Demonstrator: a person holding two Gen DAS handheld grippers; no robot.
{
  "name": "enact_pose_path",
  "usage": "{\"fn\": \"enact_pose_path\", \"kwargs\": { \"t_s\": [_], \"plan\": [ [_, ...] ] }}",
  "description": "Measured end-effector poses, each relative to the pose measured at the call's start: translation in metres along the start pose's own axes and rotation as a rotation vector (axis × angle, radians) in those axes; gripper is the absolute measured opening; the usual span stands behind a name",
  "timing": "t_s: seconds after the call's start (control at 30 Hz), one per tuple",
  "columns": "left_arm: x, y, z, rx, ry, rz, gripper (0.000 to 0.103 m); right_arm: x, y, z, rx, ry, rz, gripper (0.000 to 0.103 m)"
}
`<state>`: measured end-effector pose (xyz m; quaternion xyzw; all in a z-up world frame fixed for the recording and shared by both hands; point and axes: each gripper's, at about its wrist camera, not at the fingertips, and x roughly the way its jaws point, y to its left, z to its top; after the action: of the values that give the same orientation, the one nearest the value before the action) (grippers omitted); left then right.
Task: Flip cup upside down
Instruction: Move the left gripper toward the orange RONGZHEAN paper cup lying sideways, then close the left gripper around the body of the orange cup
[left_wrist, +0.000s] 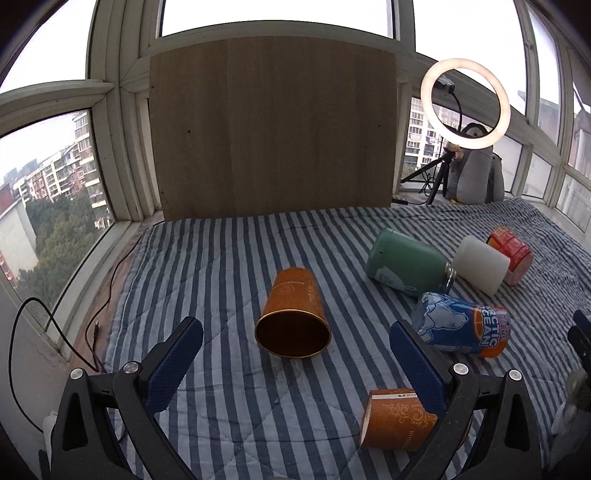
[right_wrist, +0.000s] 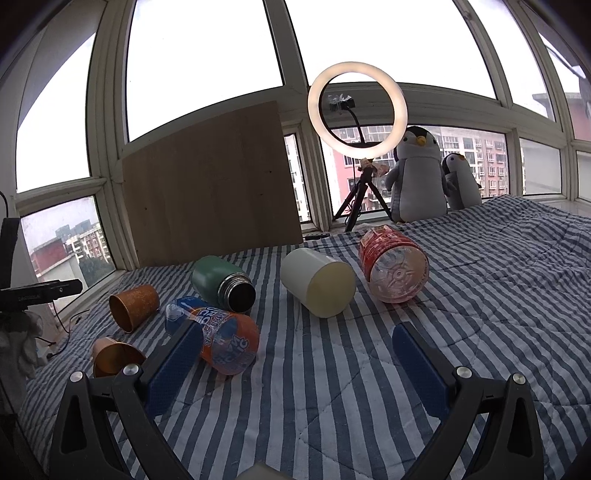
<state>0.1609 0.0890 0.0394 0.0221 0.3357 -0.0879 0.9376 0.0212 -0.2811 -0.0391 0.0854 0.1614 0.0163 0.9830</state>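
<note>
**Cup on its side, mouth toward the left tool**

Orange cup (left_wrist: 293, 317) lying on the striped bed cover (left_wrist: 229, 258), long axis running away from the left tool (left_wrist: 295, 365), open rim facing it, closed base pointing toward the wooden board (left_wrist: 271, 129). Centred ahead of the spread blue fingers (left_wrist: 177, 365); nothing gripped. Judged the nearer tool by far.

Second orange cup (left_wrist: 397, 421), also on its side, partly hidden behind the left tool's right finger. Just right of these: blue-and-orange can (left_wrist: 463, 325), green flask (left_wrist: 406, 262), white cylinder (left_wrist: 480, 266), red jar (left_wrist: 511, 254), all toppled.

From the right wrist view: right tool (right_wrist: 295, 365) likewise released and empty, aimed at bare cover, both orange cups (right_wrist: 133, 306) well off to its left beyond the can. Flask's open mouth and jar's clear base visible only here; cup's dark interior shown squarely only from the left wrist.
</note>
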Motion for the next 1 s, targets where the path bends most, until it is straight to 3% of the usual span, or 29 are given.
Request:
{"fn": "enact_pose_path", "kwargs": {
  "t_s": [0.13, 0.33, 0.43, 0.57, 0.83, 0.93, 1.0],
  "plan": [
    [0.04, 0.008, 0.032, 0.014, 0.14, -0.05, 0.102, 0.0, 0.001, 0.0, -0.004, -0.002, -0.01, 0.101],
    [0.107, 0.003, 0.057, 0.059, 0.31, -0.002, 0.102, 0.002, 0.002, -0.002, -0.01, 0.001, -0.022, 0.101],
    [0.135, -0.007, 0.062, 0.13, 0.381, 0.031, 0.102, 0.001, 0.001, -0.003, -0.009, -0.01, -0.031, 0.101],
    [0.163, -0.017, 0.06, 0.196, 0.442, 0.075, 0.102, 0.0, -0.002, -0.003, 0.008, -0.015, -0.031, 0.101],
    [0.194, -0.021, 0.043, 0.234, 0.537, 0.09, 0.102, 0.002, -0.014, -0.002, 0.067, -0.015, -0.006, 0.101],
    [0.201, -0.023, 0.036, 0.255, 0.568, 0.083, 0.097, 0.003, -0.016, -0.002, 0.076, -0.012, 0.002, 0.101],
    [0.203, -0.028, 0.031, 0.278, 0.582, 0.079, 0.089, 0.001, -0.016, -0.002, 0.078, -0.019, 0.004, 0.101]
  ]
}}
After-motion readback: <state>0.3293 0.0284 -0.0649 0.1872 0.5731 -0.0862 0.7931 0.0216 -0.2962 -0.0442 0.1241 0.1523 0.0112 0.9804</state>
